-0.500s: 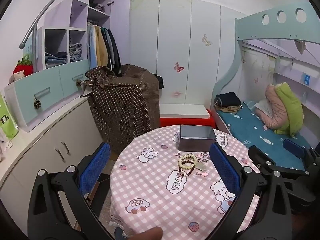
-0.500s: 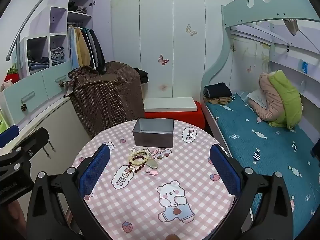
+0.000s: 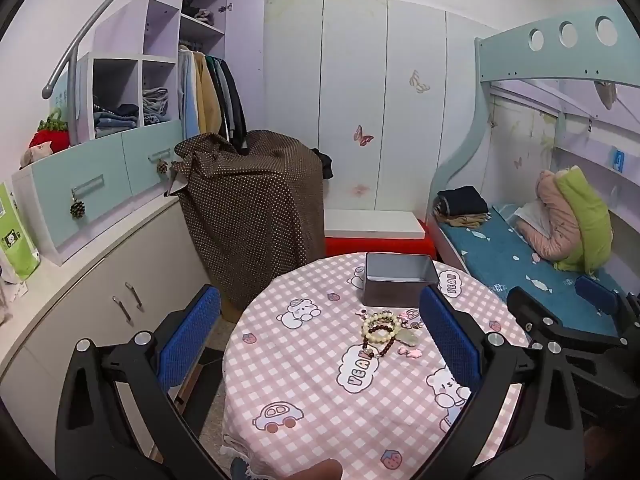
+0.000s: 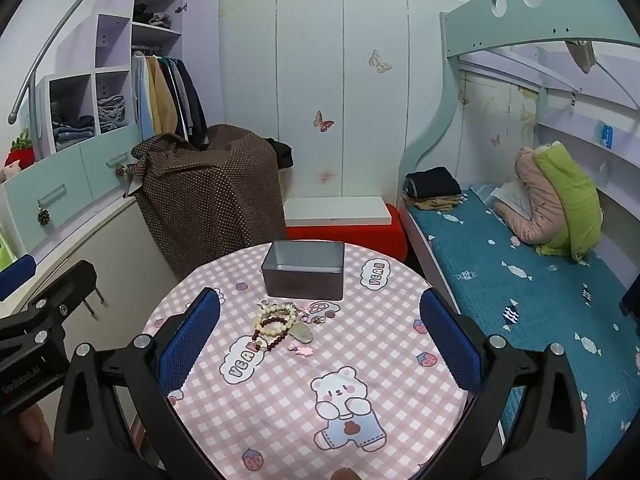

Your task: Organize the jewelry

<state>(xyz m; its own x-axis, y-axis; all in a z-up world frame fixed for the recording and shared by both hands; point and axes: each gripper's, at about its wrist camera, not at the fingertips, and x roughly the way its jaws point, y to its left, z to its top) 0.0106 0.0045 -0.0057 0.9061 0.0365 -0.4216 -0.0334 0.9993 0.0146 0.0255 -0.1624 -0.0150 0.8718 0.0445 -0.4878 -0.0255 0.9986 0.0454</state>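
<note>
A small heap of jewelry (image 3: 382, 330) (image 4: 278, 324), cream and dark bead bracelets with a pale pendant and pink charms, lies mid-table on the pink checked cloth (image 3: 316, 384) (image 4: 376, 344). Just behind it stands an open grey metal box (image 3: 400, 282) (image 4: 305, 274), nothing showing inside it. My left gripper (image 3: 320, 334) hovers before the table's left side, open, nothing between its blue pads. My right gripper (image 4: 320, 328) hovers over the near table, open and bare. The right gripper's body (image 3: 560, 332) shows at the right of the left wrist view.
A chair draped in brown dotted fabric (image 3: 256, 216) stands behind the table's left. A white cabinet (image 3: 100, 292) runs along the left wall. A red stool with a white board (image 4: 340, 220) sits behind the table. The teal bed (image 4: 520, 280) lies right.
Both views have shifted slightly; the table and jewelry sit a little higher and closer in the frames. Both grippers stay open.
</note>
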